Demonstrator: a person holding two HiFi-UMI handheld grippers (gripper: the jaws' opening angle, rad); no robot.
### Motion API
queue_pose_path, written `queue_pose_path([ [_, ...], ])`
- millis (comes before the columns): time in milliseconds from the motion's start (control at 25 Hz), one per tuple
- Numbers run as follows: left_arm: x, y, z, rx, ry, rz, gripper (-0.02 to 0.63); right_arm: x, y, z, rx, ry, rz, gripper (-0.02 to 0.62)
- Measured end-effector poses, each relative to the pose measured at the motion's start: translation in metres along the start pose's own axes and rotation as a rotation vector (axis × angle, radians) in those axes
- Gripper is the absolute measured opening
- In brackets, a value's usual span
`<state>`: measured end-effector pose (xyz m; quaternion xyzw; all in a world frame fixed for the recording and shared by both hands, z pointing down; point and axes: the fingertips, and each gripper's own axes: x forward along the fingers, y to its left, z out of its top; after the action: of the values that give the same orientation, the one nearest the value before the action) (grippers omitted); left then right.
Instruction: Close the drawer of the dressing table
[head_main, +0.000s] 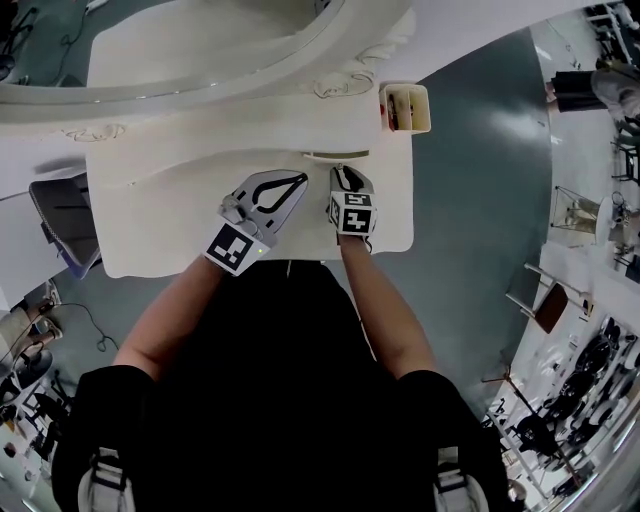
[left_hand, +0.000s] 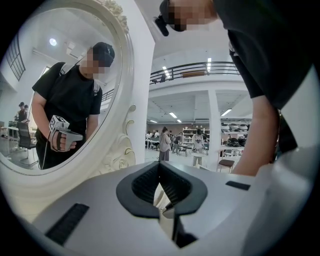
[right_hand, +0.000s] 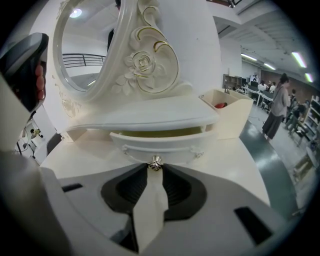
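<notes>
A small white dressing table (right_hand: 150, 117) with an oval mirror (right_hand: 87, 45) stands on a white tabletop (head_main: 390, 215). Its drawer (right_hand: 157, 142) stands a little way out, and a yellowish gap shows above the drawer front. In the head view the drawer (head_main: 336, 155) is a thin strip under the shelf. My right gripper (right_hand: 155, 167) points down at the drawer front, and its tips meet on the small metal knob (right_hand: 156, 162). The left gripper (head_main: 299, 179) hovers just left of the right gripper (head_main: 346, 172). It is shut with nothing in it and points about level at the mirror frame (left_hand: 117, 150).
An open cream box (head_main: 406, 108) with something red inside stands at the dressing table's right end (right_hand: 227, 112). The tabletop's front edge (head_main: 250, 268) lies close to my body. A grey floor surrounds it, with a chair (head_main: 62, 225) at the left.
</notes>
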<state>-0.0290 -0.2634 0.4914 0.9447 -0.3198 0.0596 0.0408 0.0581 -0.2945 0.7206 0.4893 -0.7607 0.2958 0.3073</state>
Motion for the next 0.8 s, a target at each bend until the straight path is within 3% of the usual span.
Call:
queue_pose_path([
  [800, -0.020, 0.009, 0.000, -0.006, 0.015, 0.085, -0.008, 0.023, -0.008, 0.027, 0.000, -0.030, 0.011, 0.100],
])
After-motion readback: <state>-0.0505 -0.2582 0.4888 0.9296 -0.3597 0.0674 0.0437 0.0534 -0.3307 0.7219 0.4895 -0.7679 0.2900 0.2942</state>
